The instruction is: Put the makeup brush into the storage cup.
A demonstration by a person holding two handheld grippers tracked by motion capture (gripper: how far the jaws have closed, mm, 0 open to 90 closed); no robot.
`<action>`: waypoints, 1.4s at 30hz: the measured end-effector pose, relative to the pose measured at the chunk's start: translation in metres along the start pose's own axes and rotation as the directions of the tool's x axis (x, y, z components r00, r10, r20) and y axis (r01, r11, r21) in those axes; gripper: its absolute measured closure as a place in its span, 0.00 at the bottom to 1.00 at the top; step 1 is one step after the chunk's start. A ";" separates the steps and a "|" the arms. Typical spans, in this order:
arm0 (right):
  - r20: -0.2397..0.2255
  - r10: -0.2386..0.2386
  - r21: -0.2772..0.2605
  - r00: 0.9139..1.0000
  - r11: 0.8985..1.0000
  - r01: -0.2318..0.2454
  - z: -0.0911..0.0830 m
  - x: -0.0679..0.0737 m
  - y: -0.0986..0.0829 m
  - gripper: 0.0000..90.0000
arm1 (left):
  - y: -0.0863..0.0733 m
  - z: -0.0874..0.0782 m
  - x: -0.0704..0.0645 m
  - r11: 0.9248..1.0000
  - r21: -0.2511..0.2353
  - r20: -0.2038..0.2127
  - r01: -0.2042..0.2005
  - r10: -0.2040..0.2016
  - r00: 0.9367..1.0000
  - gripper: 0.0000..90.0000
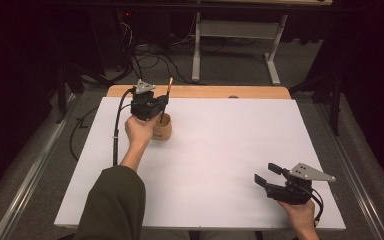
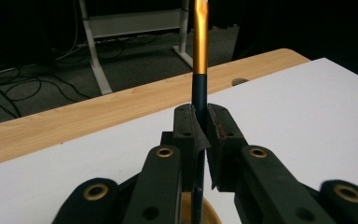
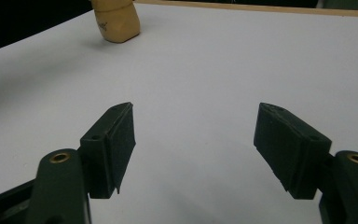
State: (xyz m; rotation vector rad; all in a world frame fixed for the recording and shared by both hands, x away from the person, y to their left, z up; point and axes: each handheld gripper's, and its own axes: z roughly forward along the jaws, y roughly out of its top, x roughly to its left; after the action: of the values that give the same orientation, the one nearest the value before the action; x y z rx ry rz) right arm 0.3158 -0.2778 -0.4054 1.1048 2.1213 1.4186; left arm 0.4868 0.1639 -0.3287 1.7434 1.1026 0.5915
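Pen stands upright, pinched in the left gripper above a wooden cup; right gripper jaws spread wide.

No readable text, label or number; faint dark mark on wooden cup, illegible.

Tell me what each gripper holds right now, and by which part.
The left gripper is shut on a pen, gripping its dark lower barrel just below the orange section, above the wooden cup. The right gripper is open and holds nothing.
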 end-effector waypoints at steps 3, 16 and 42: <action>-0.001 -0.001 -0.001 1.000 1.000 0.001 0.000 0.000 0.000 0.34 | -0.001 0.001 0.000 1.000 0.001 0.002 0.001 -0.001 1.000 0.92; -0.001 0.003 0.000 1.000 1.000 -0.003 0.001 -0.001 0.000 0.34 | -0.004 0.009 -0.001 1.000 0.015 0.007 -0.002 0.002 1.000 0.92; 0.000 0.005 0.000 1.000 1.000 -0.005 0.000 0.000 0.000 0.34 | -0.010 0.005 0.003 0.998 0.059 -0.002 -0.001 0.001 1.000 0.88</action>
State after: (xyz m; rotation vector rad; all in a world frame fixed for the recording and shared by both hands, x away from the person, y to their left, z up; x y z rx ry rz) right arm 0.3162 -0.2780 -0.4058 1.1104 2.1198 1.4214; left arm 0.4878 0.1653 -0.3397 1.7944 1.1302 0.5664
